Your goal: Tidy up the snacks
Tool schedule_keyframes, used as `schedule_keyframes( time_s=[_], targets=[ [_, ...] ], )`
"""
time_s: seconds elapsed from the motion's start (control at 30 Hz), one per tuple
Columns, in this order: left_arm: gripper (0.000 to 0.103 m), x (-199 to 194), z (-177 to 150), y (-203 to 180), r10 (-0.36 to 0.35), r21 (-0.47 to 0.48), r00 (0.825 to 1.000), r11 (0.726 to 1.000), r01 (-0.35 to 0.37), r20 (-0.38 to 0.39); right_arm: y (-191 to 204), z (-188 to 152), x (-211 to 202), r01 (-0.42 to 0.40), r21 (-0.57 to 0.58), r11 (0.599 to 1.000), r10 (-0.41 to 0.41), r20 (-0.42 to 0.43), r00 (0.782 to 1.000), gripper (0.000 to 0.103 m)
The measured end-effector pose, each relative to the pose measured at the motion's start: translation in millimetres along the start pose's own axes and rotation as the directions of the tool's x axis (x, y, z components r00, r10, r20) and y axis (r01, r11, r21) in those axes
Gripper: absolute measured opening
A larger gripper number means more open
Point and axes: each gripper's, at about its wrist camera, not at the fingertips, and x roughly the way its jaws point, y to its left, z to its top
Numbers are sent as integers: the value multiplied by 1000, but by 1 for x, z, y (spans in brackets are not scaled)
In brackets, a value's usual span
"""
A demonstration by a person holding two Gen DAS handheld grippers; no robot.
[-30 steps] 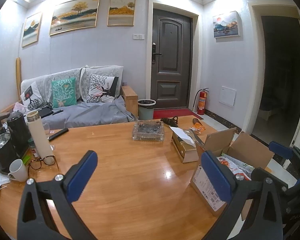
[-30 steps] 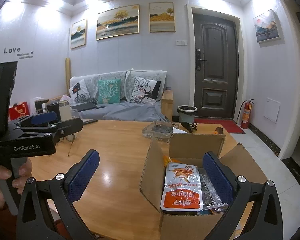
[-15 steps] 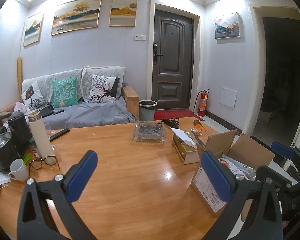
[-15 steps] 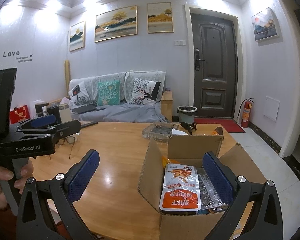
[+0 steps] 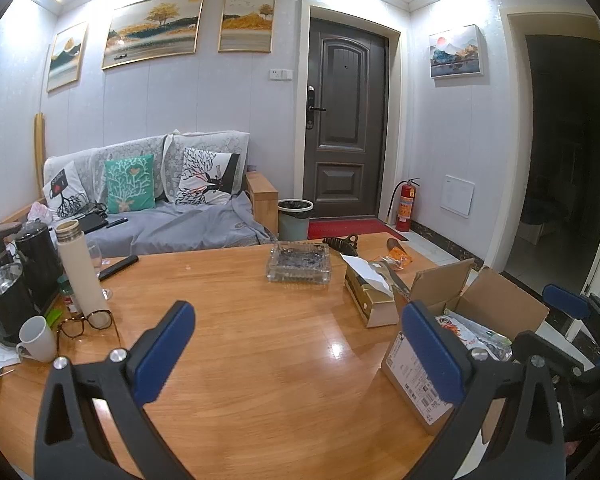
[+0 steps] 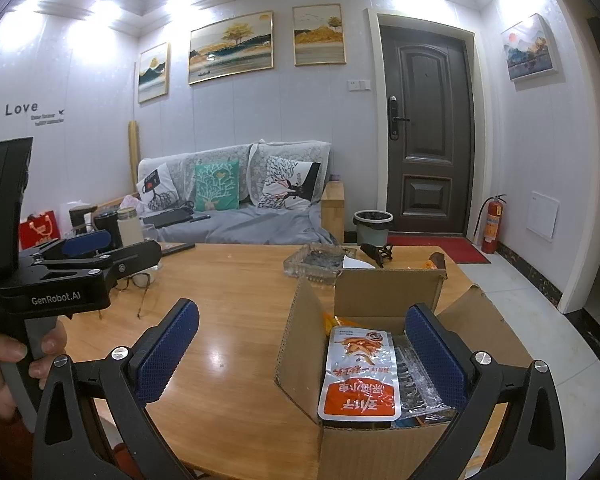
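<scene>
Over the last second we see almost nothing move: the right gripper [image 6: 300,354] has edged slightly closer to the open cardboard box [image 6: 300,344], and the left gripper [image 5: 298,354] holds its place over the bare table [image 5: 260,360]. Both have their jaws spread wide and grip nothing. The snacks sit in the box, an orange-and-white snack packet [image 6: 358,376] leaning on top with clear-wrapped packets beside it, and another orange packet [image 5: 396,258] lies out on the far table edge. We judge this fits either packets about to come out or packets just put in; the small drift does not settle which. The wooden table is glossy, with an ashtray [image 5: 299,262], a tissue box [image 5: 370,300], glasses [image 5: 85,323], a mug [image 5: 36,338] and kettles at the left. Behind it are a grey sofa, framed pictures and a dark door.
</scene>
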Motion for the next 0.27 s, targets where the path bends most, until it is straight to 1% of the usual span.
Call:
schedule_keyframes(
  time_s=[0.27],
  targets=[
    [102,0,0,0,-3,2,1000,1000,3,6,2,2,-1,2,1,1000,-2,-1,1000,103]
  ],
)
